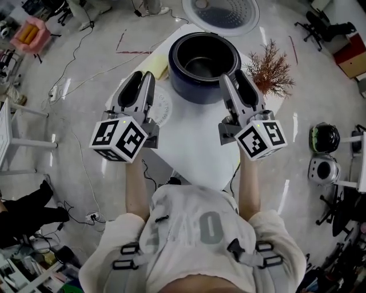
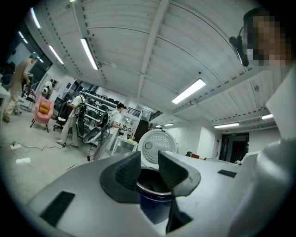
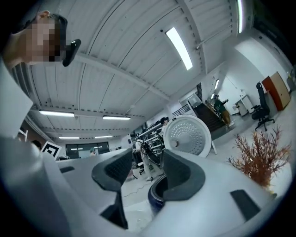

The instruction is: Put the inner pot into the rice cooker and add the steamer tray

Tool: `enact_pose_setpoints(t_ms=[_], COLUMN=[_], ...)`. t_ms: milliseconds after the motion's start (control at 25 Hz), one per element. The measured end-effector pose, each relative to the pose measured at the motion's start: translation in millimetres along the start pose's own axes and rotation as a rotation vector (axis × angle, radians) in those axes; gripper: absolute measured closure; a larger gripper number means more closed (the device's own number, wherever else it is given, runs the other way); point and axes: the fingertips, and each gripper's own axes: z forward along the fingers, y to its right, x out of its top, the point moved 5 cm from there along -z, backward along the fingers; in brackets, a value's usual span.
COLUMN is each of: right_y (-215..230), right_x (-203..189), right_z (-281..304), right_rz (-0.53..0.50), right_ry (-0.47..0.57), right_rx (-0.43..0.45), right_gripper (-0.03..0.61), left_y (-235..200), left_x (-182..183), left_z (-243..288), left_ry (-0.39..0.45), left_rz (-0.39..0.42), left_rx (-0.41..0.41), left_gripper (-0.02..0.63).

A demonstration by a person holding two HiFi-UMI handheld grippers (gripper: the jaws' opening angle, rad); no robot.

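The rice cooker (image 1: 184, 86) stands upright at the far end of the white table (image 1: 194, 137), a round, dark navy body with a thick, glossy rim. Its lid (image 1: 222, 12) is swung fully open behind it and stands nearly upright, showing a pale, circular inner face dotted with small holes around a centre knob. The same lid shows as a white disc in the left gripper view (image 2: 156, 146) and in the right gripper view (image 3: 187, 134). The round well (image 1: 201, 64) is dark, with a dull metallic sheen at the bottom; that may be the inner pot already seated, though the view does not settle it.
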Motion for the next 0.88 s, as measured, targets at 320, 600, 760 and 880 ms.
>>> enact_pose_setpoints(t_ms=[320, 600, 760, 880], right_y=[-13.7, -14.8, -17.9, -22.7], right_x=[-28.8, -47.6, -60.7, -72.1], right_z=[-29.2, -35.3, -38.2, -32.7], right_rz=[0.145, 0.206, 0.26, 0.328], right_ry=[-0.02, -0.073, -0.101, -0.125], right_rx=[0.044, 0.054, 0.066, 0.1], right_gripper=[0.318, 0.316, 0.304, 0.304], left_y=[-8.3, -19.8, -34.5, -52.3], left_x=[-26.2, -40.1, -46.9, -55.2], left_z=[-46.8, -58.7, -73.3, -85.6], left_ry=[0.021, -0.011, -0.008, -0.008], left_rz=[-0.049, -0.089, -0.128, -0.228], left_rx=[0.051, 0.08, 0.132, 0.168], left_gripper=[0.398, 0.36, 0.361, 0.362])
